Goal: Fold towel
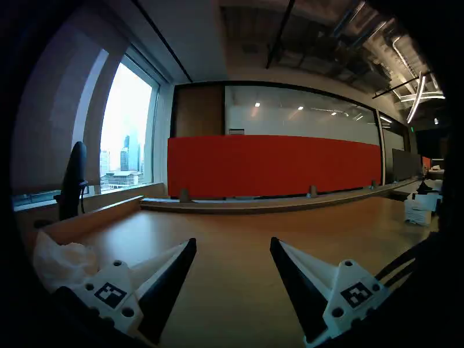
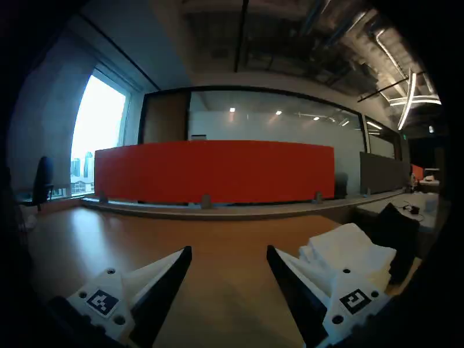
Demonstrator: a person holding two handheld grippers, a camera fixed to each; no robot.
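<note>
Left claw point(image 1: 232, 243): released, low over the desk point(image 1: 243, 223)
Right claw point(image 2: 228, 249): released too
Towels point(image 2: 348, 249): white folded stack by desk's right edge
Cloth point(image 1: 61, 261): white, crumpled, desk's left corner

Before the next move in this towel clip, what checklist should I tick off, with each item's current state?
1. Left claw open and empty: ok.
2. Right claw open and empty: ok.
3. Bare table ahead of both claws for laying a towel flat: ok.
4. Towel to fold picked out: cannot tell; a crumpled white cloth lies by the left claw, a white stack by the right claw.
5. Stack free of the dark item beside it: cannot tell.
</note>
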